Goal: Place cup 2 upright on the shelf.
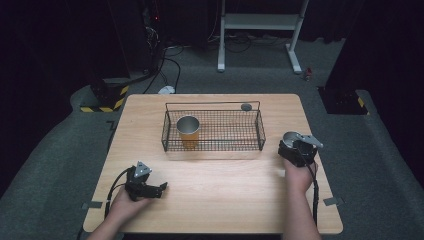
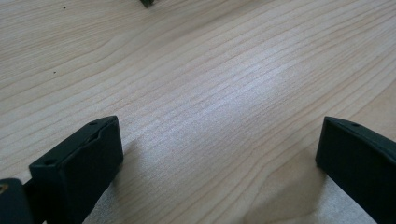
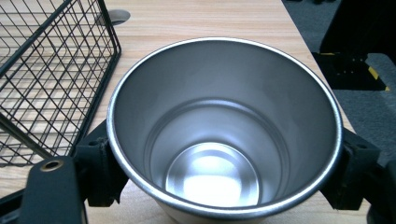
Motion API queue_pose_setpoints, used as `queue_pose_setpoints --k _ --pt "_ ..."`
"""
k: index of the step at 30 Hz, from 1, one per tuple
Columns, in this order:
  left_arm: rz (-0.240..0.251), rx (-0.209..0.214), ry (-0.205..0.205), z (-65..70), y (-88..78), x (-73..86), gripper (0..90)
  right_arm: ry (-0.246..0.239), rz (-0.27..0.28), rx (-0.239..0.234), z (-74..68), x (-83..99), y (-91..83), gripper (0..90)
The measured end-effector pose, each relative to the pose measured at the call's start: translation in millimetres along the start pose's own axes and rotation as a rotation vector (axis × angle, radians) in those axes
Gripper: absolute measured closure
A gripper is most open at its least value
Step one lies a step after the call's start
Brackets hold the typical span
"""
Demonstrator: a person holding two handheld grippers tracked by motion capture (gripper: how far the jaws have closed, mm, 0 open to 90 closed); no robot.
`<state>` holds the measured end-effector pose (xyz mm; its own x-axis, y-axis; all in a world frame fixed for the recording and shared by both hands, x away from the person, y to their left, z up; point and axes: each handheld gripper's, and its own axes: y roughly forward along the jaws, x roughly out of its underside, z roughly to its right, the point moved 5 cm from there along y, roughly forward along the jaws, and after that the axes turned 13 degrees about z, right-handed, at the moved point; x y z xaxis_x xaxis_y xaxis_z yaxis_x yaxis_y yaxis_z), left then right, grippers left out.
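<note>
A steel cup [image 3: 224,126] stands upright, clamped between the jaws of the right gripper [image 1: 298,148] just off the right end of the wire basket [image 1: 212,131], where another cup [image 1: 188,128] already sits; the left gripper [image 1: 146,187] rests spread and empty on the table [image 2: 210,84].

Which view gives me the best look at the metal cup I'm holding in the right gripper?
The right gripper view: the cup sits upright between the jaws, its rim and bare inside plain. The high view shows just its rim above the right gripper, beside the basket. The left gripper view looks at bare table.
</note>
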<state>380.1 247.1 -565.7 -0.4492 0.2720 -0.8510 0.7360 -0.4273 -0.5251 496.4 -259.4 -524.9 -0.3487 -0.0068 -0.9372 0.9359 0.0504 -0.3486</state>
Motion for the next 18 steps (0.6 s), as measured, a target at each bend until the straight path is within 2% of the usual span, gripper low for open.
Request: queue_pose_setpoints --k 12,18 --pt "0.000 0.000 0.000 0.0 0.0 0.0 1.0 -0.045 0.016 -0.019 -8.8 -7.2 -14.5 18.2" --pt "0.000 0.000 0.000 0.0 0.0 0.0 1.0 -0.058 0.044 -0.035 -14.0 -11.9 -21.7 18.2"
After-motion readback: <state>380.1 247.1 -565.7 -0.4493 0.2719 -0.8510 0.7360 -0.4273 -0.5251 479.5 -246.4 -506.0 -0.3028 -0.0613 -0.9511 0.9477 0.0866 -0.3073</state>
